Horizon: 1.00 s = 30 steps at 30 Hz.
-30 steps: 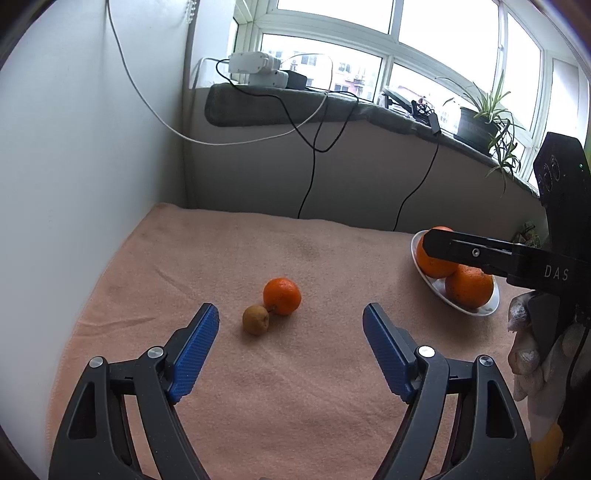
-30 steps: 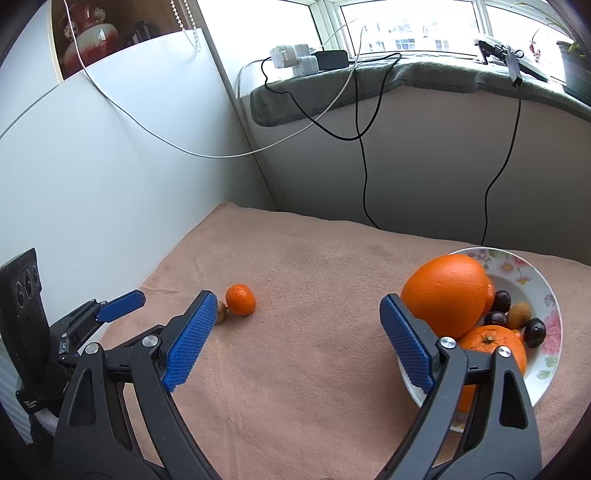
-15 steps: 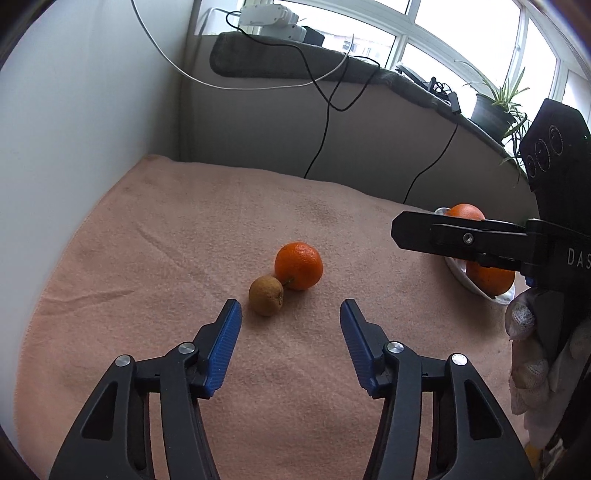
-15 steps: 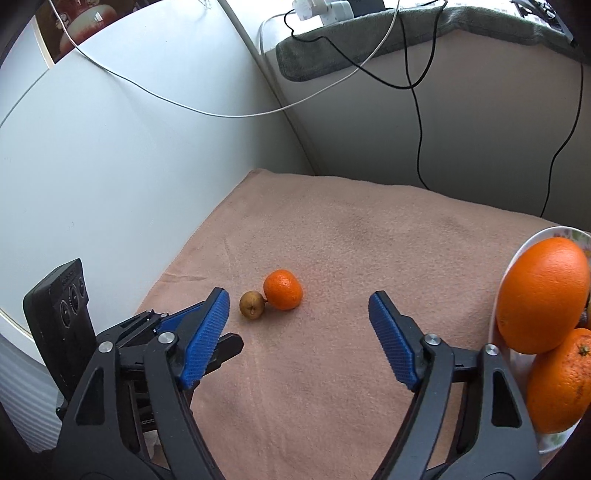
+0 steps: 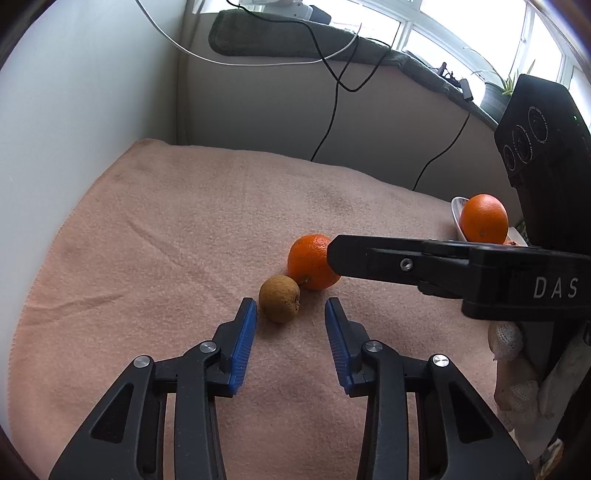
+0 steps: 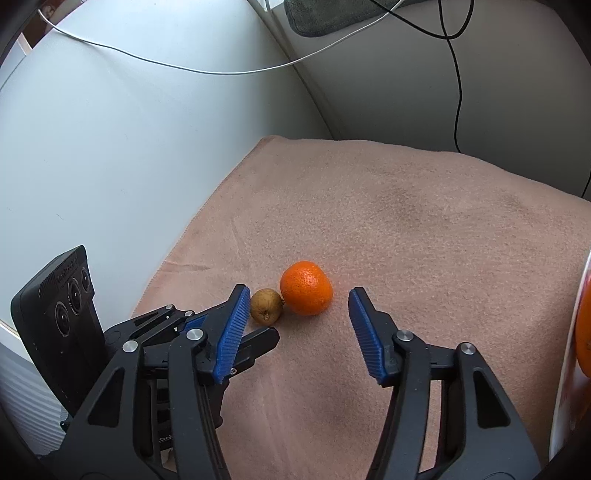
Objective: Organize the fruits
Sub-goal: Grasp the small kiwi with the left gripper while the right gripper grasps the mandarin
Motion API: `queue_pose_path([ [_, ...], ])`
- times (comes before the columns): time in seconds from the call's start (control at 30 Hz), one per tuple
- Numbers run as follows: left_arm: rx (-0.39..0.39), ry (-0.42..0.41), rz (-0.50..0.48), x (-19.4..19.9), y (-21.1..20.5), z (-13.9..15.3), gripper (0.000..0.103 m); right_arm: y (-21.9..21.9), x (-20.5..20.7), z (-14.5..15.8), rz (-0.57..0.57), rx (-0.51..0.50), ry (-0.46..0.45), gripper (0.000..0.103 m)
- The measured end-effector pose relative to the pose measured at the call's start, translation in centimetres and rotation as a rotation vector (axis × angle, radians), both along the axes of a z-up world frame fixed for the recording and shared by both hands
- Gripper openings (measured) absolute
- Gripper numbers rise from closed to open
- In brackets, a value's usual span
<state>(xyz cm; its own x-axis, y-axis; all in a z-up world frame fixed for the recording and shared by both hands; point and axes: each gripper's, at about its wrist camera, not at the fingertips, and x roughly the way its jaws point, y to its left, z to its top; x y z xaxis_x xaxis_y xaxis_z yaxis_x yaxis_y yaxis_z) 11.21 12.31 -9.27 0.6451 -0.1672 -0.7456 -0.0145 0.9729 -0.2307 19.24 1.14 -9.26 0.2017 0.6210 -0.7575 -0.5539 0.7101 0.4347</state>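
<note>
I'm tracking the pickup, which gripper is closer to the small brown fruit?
Left. The left gripper, jaws closing, has its tips flanking the brown fruit; the right gripper lines up on the orange beside it.

We look across a tabletop (image 5: 155,229) covered with a peach-pink fleecy cloth, wrinkled near its left edge, which runs into a corner between a smooth pale wall (image 6: 129,129) on the left and a grey-beige low wall (image 5: 266,110) at the back. Along the top of that low wall we see a ledge under a dark grey mat (image 5: 266,40), with a white cable (image 5: 258,63) and black cables (image 5: 334,107) trailing down from it. Behind the ledge, windows (image 5: 461,33) let in flat daylight, and a potted plant (image 5: 496,94) stands at its right end.
</note>
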Motion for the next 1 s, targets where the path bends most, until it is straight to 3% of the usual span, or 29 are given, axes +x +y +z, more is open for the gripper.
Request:
queue_pose_path([
  [0.2,0.003,0.006,0.0,0.7,-0.2,-0.1,0.033,0.8,0.3,-0.9,0.006,-0.018,-0.001,0.054],
  [0.53,0.005,0.006,0.012,0.7,0.4,0.0,0.022,1.3,0.4,-1.6,0.01,-0.043,-0.009,0.034],
  [1.0,-0.006,-0.007,0.025,-0.1,0.7,0.3,0.021,1.5,-0.2,-1.4,0.023,-0.048,-0.051,0.031],
])
